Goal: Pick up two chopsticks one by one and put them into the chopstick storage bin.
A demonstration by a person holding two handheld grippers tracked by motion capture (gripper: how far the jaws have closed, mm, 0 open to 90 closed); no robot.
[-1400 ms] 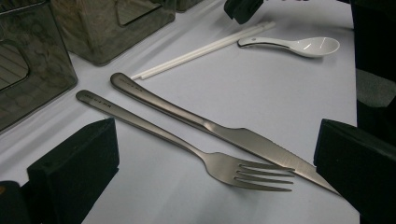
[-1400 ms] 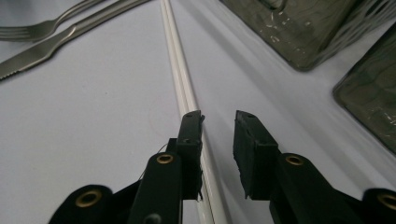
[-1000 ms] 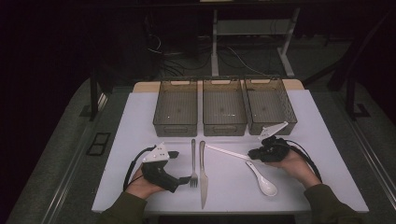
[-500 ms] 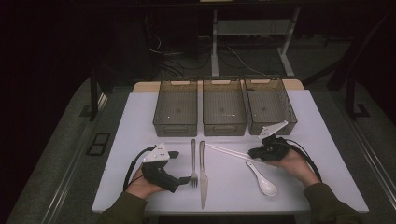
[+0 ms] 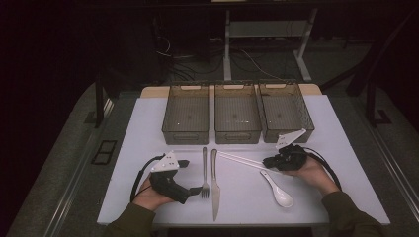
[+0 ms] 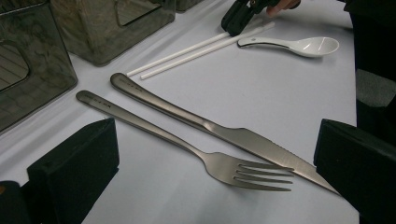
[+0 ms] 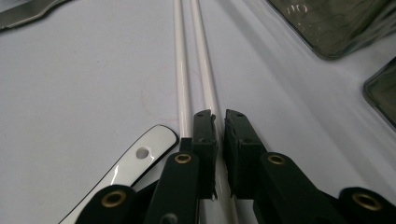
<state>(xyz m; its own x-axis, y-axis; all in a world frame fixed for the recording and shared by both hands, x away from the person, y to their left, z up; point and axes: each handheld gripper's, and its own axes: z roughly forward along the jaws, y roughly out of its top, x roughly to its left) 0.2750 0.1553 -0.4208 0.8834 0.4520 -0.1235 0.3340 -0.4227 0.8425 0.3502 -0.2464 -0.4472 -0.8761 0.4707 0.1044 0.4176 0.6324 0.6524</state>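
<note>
A dark room surrounded the white counter [image 5: 148, 128]. In the high view, the right claw [image 5: 269, 161] sat at centre right on the chopsticks [image 5: 242, 159], barely shifted from a second earlier; the left claw [image 5: 195, 190] rested unmoved at lower left. The left gripper view showed its jaws wide apart, empty, flanking the fork [image 6: 224, 165]. In the right gripper view, the jaws were nearly closed, pinching one chopstick [image 7: 205, 88]; lifting should follow.

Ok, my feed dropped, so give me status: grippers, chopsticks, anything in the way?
Right gripper shut on one chopstick, the other outside its jaws. Left gripper open by fork. Spoon alongside, path clear.
</note>
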